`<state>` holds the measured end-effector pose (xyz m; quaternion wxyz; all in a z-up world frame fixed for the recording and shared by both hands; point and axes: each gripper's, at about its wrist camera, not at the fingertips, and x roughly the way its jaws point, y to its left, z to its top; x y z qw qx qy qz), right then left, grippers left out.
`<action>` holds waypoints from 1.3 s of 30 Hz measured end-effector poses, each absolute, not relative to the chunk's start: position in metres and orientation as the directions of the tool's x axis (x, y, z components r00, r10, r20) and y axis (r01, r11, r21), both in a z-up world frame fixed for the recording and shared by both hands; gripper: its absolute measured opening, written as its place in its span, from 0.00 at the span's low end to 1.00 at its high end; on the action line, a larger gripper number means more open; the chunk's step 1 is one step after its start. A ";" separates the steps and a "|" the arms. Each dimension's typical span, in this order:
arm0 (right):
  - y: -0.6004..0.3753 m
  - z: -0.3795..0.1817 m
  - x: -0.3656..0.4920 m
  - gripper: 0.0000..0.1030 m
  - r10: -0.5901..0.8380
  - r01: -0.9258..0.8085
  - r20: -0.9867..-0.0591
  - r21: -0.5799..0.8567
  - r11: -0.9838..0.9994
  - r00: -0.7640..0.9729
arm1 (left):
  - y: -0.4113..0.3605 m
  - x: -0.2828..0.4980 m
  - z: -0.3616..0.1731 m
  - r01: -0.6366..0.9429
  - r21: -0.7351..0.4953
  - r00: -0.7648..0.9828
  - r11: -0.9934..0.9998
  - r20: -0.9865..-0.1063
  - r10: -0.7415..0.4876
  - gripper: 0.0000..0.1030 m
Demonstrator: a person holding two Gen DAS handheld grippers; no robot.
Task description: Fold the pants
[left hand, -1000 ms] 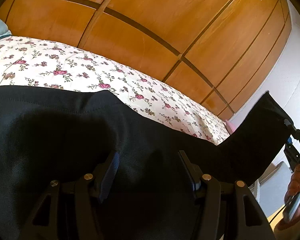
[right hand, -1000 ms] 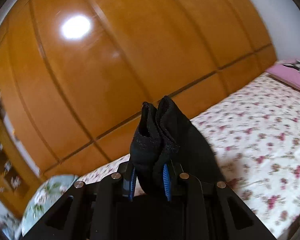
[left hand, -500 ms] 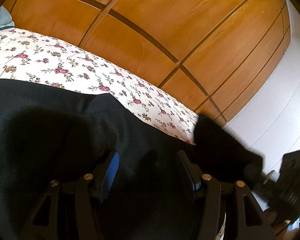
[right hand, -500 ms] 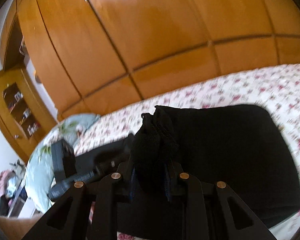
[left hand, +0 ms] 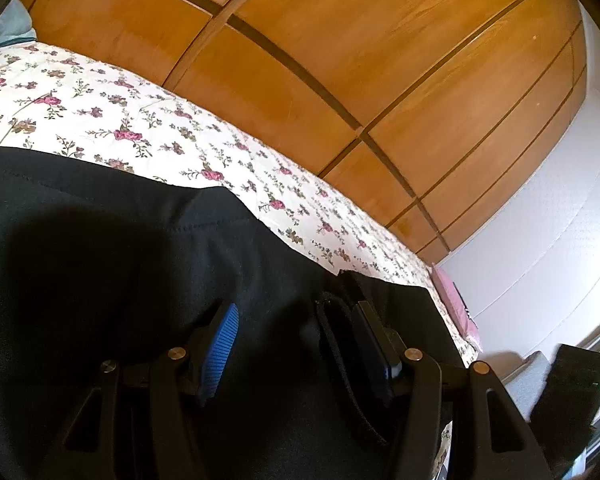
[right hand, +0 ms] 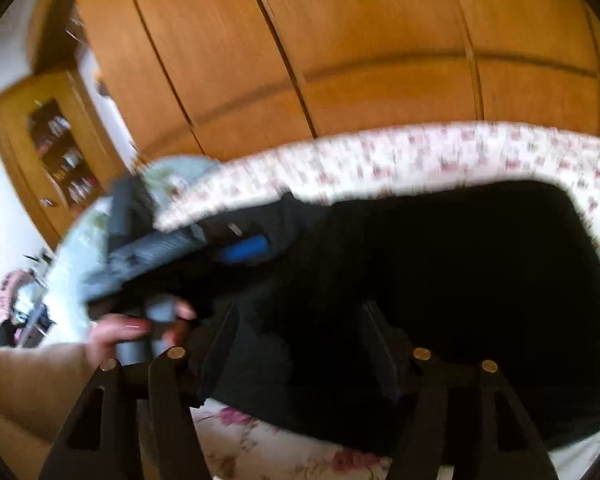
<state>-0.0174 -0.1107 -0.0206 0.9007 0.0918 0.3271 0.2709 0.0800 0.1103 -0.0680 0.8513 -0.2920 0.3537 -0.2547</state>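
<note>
Black pants (left hand: 100,240) lie on the floral bedsheet (left hand: 100,100). My left gripper (left hand: 292,304) rests low over them, open, with flat cloth under its spread fingers. A folded-over leg end (left hand: 400,300) with its hem lies by the right-hand finger. In the blurred right wrist view my right gripper (right hand: 300,312) hovers over the pants (right hand: 460,260). Its jaws are opening, and the cloth lies loose beneath them, not pinched. The left gripper's blue pad (right hand: 244,250) shows at the left, with a person's hand (right hand: 132,328) behind it.
A wooden wardrobe (left hand: 340,40) runs along the bed's far side. A pink pillow (left hand: 456,300) lies at one end and a light blue pillow (right hand: 172,172) at the other. A wooden shelf cabinet (right hand: 48,140) stands at the left. The right gripper's body (left hand: 572,384) shows bottom right.
My right gripper came down with the bunched leg ends, laid them on the pants beside the left gripper, and its jaws parted off the cloth. The left gripper stayed put.
</note>
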 end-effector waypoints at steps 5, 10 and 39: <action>-0.171 0.011 -0.050 0.61 0.412 -0.327 -0.430 0.258 0.909 0.804 | 0.100 0.070 -0.052 0.258 -0.752 0.586 0.607 -0.378 -0.717 0.71; -0.236 0.002 -0.026 0.22 0.224 -0.071 -0.505 0.304 0.950 0.833 | 0.066 0.078 -0.061 0.230 -0.769 0.491 0.596 -0.437 -0.754 0.74; -0.246 -0.066 0.036 0.09 0.201 -0.052 -0.550 0.275 0.960 0.811 | 0.052 0.034 -0.079 0.283 -0.558 0.627 0.780 -0.508 -0.591 0.23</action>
